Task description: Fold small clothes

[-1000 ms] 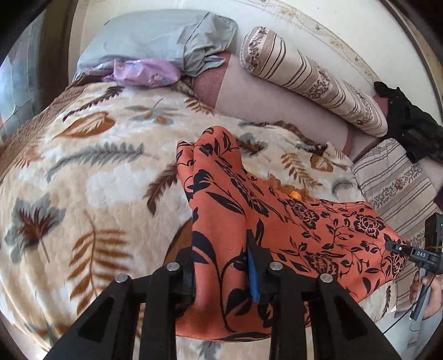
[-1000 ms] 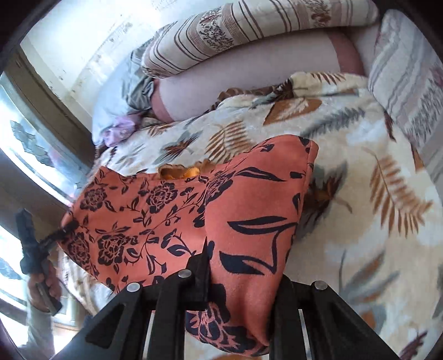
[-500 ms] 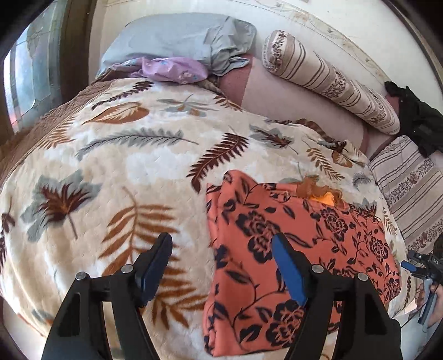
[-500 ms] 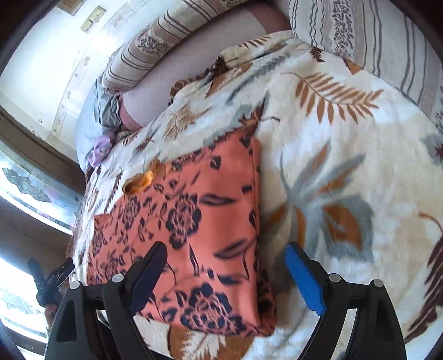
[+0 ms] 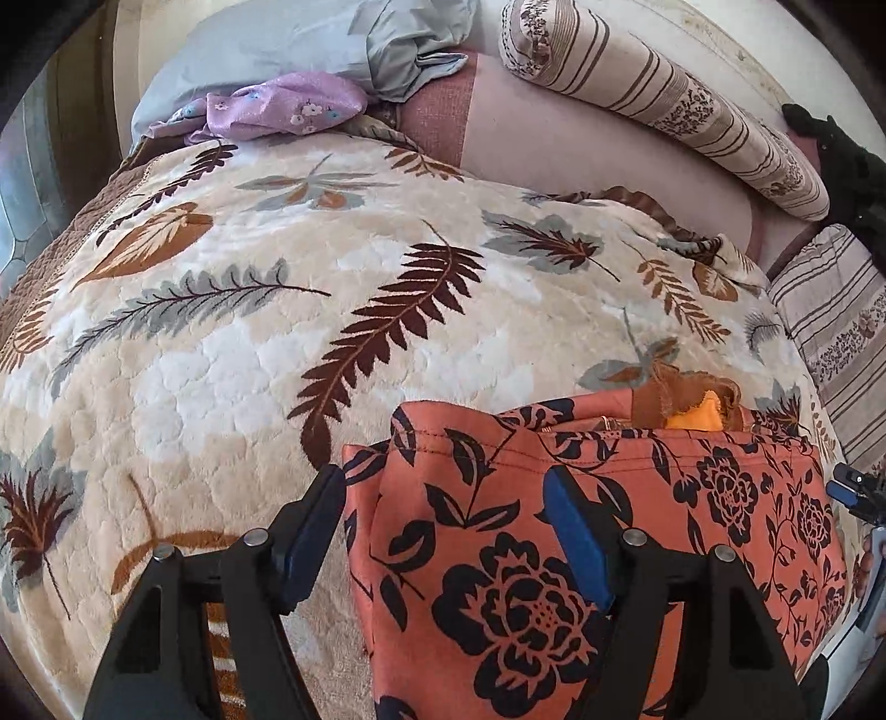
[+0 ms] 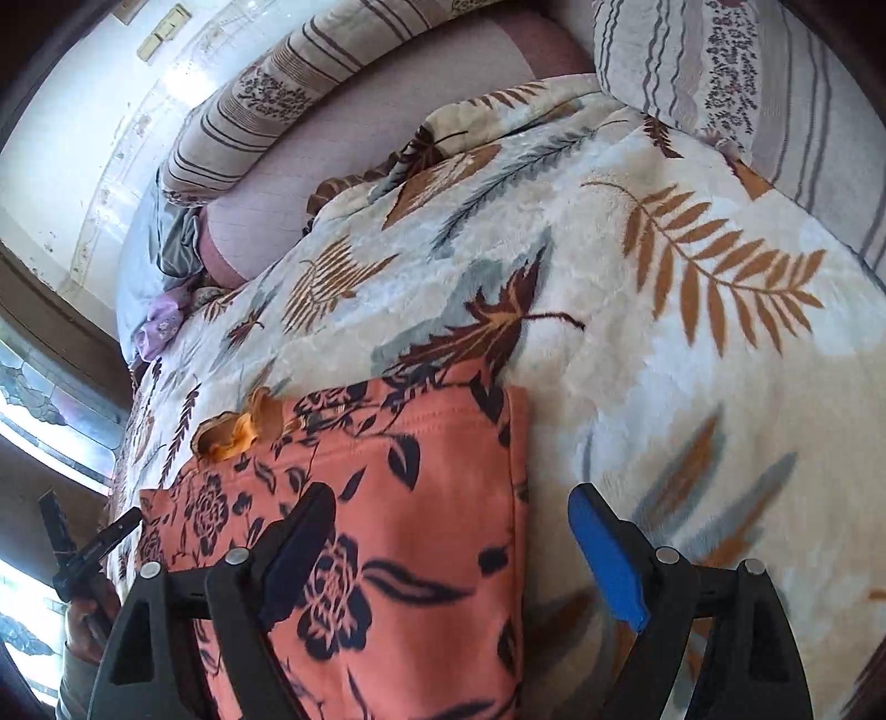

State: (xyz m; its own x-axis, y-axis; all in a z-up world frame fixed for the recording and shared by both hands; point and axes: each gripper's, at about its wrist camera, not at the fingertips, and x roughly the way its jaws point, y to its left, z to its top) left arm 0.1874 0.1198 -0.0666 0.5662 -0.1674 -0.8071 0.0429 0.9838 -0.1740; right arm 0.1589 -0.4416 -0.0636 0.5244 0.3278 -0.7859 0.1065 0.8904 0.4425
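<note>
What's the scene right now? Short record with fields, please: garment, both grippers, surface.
garment: orange floral cloth, folded, lying flat on the blanket
left gripper: open, released, straddling the cloth's left edge; jaws have just been opening
right gripper: open, straddling the cloth's right edge; after opening, jaws have just closed slightly, no grip
surface: leaf-print blanket
nearby: striped bolster, purple cloth by the grey pillow

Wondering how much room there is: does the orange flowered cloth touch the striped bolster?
Apart. The left wrist view shows leaf-print blanket lying between orange cloth and striped bolster.
</note>
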